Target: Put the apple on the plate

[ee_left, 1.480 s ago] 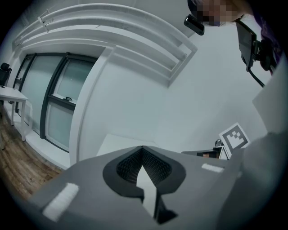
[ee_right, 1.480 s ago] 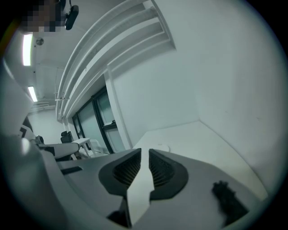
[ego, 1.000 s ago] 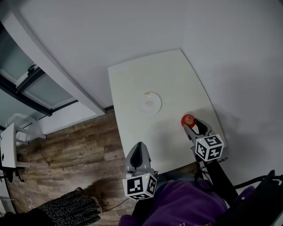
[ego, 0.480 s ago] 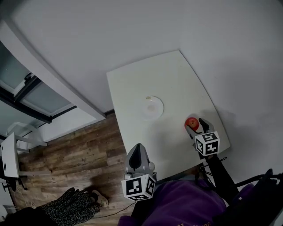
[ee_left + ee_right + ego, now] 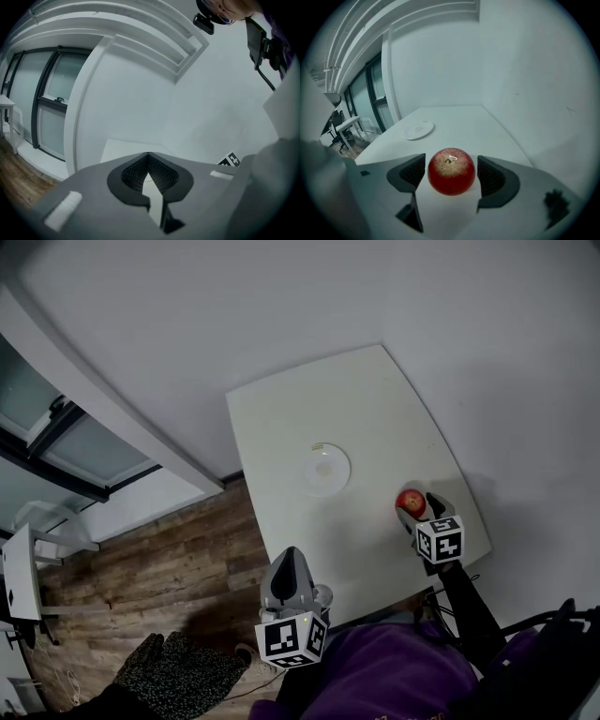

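- Our left gripper (image 5: 289,559), at lower centre-left, was closed and empty.
- The plate (image 5: 324,470), mid-frame, was bare.
- At right, our right gripper (image 5: 419,509) had just been opening; its jaws flanked the apple (image 5: 451,171) without touching it.
- We judged that the grasp and the carry were still to do.

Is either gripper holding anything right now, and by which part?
Nothing is held. The right gripper has just been opening; the apple sits between its fingers, ungripped. The left gripper is shut, empty.
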A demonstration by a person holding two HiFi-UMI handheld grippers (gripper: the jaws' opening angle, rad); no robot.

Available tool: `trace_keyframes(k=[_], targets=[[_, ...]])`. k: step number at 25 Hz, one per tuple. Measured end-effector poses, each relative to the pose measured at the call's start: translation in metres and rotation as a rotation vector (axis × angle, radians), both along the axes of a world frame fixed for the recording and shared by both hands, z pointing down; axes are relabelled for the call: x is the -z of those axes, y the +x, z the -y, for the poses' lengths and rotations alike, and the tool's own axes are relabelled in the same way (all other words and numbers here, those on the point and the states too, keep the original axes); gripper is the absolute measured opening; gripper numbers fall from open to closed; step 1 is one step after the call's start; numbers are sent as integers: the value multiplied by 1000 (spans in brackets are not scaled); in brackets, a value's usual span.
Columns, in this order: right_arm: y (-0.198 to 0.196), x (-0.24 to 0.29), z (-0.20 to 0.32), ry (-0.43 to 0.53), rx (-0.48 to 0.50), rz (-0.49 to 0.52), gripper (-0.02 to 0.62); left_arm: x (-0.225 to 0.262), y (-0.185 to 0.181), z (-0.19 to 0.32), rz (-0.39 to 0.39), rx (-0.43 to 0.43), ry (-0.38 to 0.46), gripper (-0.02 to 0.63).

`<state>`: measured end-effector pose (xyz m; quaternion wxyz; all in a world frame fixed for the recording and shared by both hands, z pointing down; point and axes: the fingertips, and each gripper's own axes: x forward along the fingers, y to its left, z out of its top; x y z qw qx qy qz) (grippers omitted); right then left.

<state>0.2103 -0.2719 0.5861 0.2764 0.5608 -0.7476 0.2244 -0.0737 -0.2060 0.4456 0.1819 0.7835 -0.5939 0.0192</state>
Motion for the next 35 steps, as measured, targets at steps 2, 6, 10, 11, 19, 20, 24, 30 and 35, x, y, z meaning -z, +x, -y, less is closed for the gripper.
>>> trace_keyframes(k=[2, 6, 10, 11, 19, 20, 24, 30, 35], targets=[[-1, -3, -1, -16, 5, 7, 334, 0, 0, 0, 0, -1, -1, 5], [-1, -6, -2, -28, 10, 5, 334, 1, -1, -1, 2, -3, -3, 5], [-2, -5, -2, -26, 24, -4, 334, 1, -3, -1, 6, 0, -4, 5], [-2, -5, -2, -25, 29, -9, 334, 2, -4, -1, 6, 1, -4, 5], [-11, 1, -3, -18, 72, -23, 333, 3, -5, -2, 8, 7, 0, 5], [-13, 5, -2, -12, 80, -25, 333, 4, -5, -3, 7, 8, 0, 5], [-27, 22, 5, 18, 114, -19, 333, 9, -9, -8, 10, 19, -7, 5], [-52, 35, 25, 67, 145, -8, 333, -2, -18, -1, 19, 3, -45, 5], [-71, 41, 36, 82, 199, -20, 333, -2, -16, 4, 18, -7, -38, 5]])
